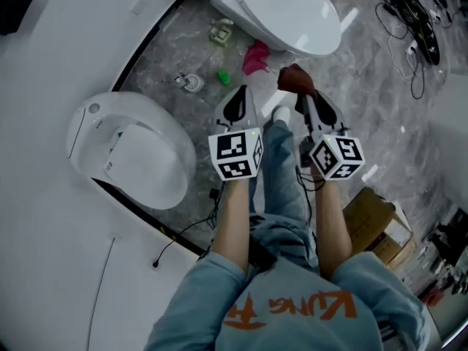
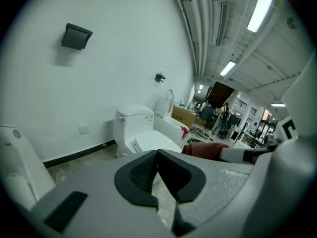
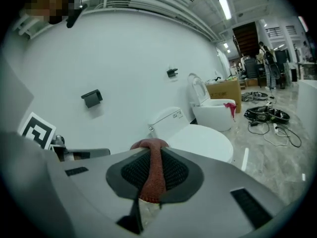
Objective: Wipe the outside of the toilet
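Here, two grippers point(image 1: 238, 93) point(image 1: 302, 97), one red cloth point(image 1: 293, 76).

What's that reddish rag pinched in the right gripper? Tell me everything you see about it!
The rag is a dull brick-red cloth with a nubbly, towel-like weave. The right gripper is shut on it, so it runs as a narrow folded strip between the dark jaws, with a bunched lump poking out past the tips. It hangs in the air before the white toilet, apparently not touching it.
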Demonstrator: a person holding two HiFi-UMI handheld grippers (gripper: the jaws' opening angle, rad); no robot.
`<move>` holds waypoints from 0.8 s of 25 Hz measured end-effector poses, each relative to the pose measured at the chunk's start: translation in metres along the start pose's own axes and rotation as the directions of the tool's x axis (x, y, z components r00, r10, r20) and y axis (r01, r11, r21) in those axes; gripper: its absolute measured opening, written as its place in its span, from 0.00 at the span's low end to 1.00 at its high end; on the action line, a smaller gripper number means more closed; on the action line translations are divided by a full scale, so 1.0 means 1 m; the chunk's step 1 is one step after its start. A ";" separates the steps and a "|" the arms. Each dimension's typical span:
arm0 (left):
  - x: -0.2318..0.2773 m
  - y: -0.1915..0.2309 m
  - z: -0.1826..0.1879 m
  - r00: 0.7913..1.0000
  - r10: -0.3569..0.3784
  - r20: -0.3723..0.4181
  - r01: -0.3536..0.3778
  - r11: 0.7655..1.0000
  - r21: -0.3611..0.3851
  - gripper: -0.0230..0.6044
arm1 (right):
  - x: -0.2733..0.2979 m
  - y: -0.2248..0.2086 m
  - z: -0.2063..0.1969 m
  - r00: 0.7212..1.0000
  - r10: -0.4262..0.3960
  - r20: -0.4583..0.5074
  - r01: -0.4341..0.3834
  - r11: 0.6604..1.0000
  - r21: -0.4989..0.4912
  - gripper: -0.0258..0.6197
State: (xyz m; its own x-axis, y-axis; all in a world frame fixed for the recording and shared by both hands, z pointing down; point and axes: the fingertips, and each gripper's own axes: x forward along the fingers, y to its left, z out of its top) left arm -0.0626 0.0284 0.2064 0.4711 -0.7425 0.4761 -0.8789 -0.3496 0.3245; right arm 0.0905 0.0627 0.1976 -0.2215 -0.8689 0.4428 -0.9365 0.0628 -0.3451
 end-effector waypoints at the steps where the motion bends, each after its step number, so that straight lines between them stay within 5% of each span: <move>1: 0.008 0.003 -0.004 1.000 0.006 -0.002 -0.006 1.000 -0.008 0.03 | 0.010 -0.001 -0.008 1.000 0.017 -0.019 -0.017 1.000 -0.001 0.11; 10: 0.073 0.043 -0.070 0.997 0.046 -0.065 -0.050 0.996 -0.074 0.03 | 0.091 -0.024 -0.082 0.983 0.099 -0.157 -0.102 0.995 -0.012 0.11; 20: 0.110 0.095 -0.140 0.989 0.072 -0.132 -0.086 0.991 -0.101 0.03 | 0.172 -0.033 -0.142 0.974 0.134 -0.183 -0.134 0.991 0.016 0.11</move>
State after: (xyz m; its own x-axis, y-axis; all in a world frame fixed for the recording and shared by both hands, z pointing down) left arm -0.0842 -0.0061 0.4039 0.4123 -0.6841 0.6017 -0.9040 -0.2250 0.3636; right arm 0.0442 -0.0196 0.4025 -0.3911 -0.7479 0.5363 -0.8941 0.1704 -0.4143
